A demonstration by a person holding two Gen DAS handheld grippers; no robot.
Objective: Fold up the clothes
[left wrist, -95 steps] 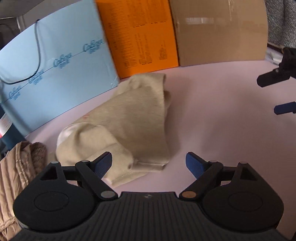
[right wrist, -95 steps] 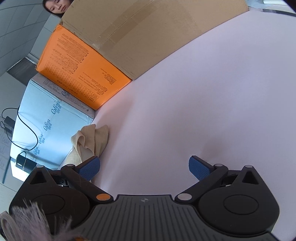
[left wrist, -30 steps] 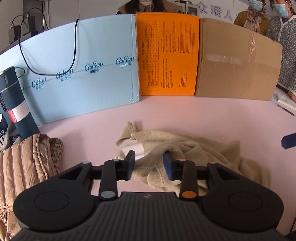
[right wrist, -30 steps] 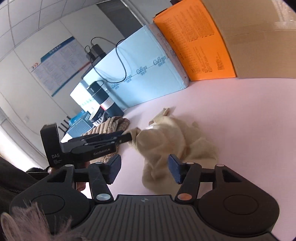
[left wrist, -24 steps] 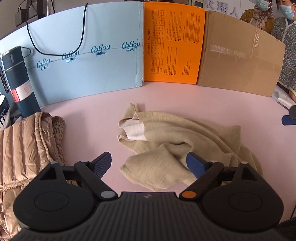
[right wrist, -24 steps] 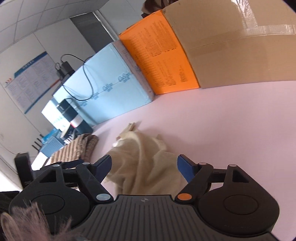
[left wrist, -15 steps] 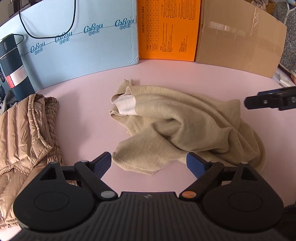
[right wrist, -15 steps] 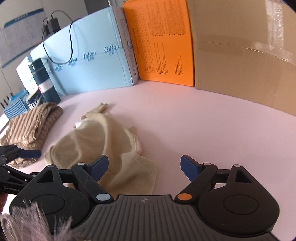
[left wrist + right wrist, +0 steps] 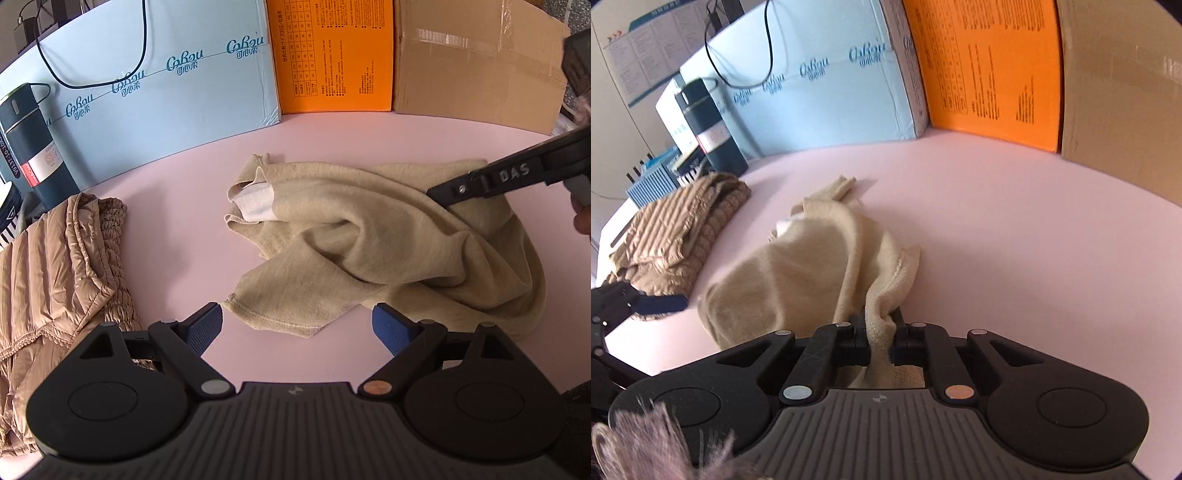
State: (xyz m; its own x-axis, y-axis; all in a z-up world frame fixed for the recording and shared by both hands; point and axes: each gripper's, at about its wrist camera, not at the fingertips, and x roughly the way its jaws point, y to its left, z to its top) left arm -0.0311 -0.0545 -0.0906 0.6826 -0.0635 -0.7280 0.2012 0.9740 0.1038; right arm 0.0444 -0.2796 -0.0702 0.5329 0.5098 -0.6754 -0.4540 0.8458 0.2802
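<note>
A crumpled beige knit garment (image 9: 369,236) lies on the pink table (image 9: 184,206), its white neck label turned up at the left. My left gripper (image 9: 297,325) is open and empty, hovering just before the garment's near hem. My right gripper (image 9: 881,339) is shut on a hemmed edge of the beige garment (image 9: 798,269), lifting a fold of it. In the left wrist view the right gripper (image 9: 443,194) reaches in from the right and pinches the garment's far right part.
A tan quilted jacket (image 9: 55,266) lies bunched at the table's left. A dark blue flask (image 9: 29,144) stands behind it. A blue box (image 9: 155,85), an orange box (image 9: 332,55) and a cardboard box (image 9: 476,70) wall off the back.
My right gripper has moved in over the garment and closed on its edge; half a second ago it was open. My left gripper let go about a second ago and stays open.
</note>
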